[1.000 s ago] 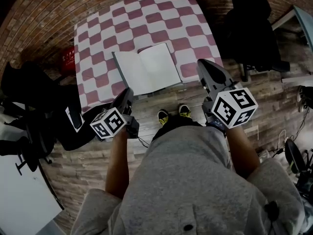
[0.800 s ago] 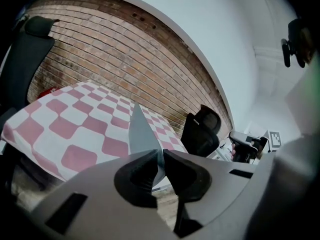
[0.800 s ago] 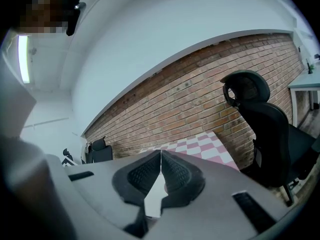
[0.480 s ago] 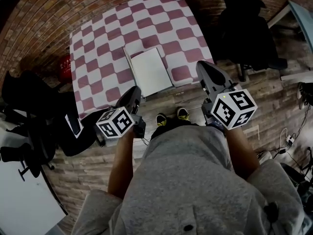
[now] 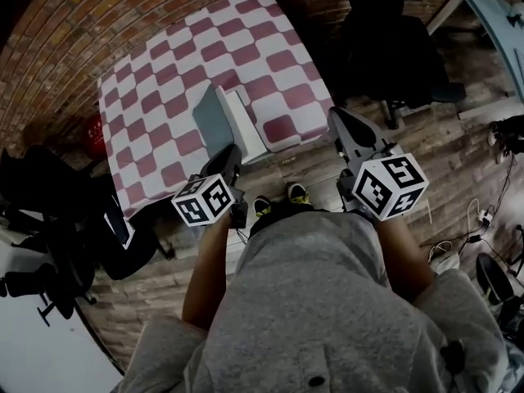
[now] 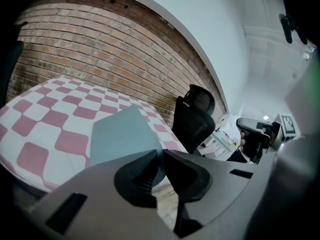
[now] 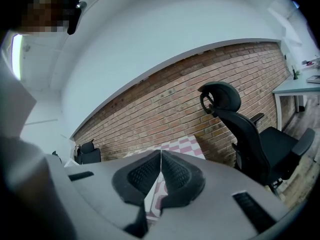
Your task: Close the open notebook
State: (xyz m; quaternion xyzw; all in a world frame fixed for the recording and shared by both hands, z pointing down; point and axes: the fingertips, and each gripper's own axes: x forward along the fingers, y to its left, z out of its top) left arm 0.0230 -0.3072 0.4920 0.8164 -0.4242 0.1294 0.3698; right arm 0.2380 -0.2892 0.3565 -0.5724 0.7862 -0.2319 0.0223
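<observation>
The notebook lies near the front edge of the checkered table (image 5: 164, 80). Its grey left cover (image 5: 211, 123) stands raised over the white right page (image 5: 248, 129). My left gripper (image 5: 233, 157) is shut on the cover's near edge. In the left gripper view the grey cover (image 6: 122, 134) runs down between the closed jaws of that gripper (image 6: 161, 155). My right gripper (image 5: 340, 123) hovers off the table's front right corner, apart from the notebook. Its jaws are shut on nothing (image 7: 161, 156).
A black office chair (image 5: 385, 47) stands right of the table, also seen from the grippers as a chair (image 7: 250, 129). A brick wall (image 6: 100, 49) runs behind the table. More black chairs (image 5: 49, 195) crowd the left. Cables (image 5: 458, 244) lie on the floor at right.
The notebook lay flat open a second ago. Its left cover has since been lifted and swung rightward to stand upright, with my left gripper moving right with it. My right gripper shifted slightly.
</observation>
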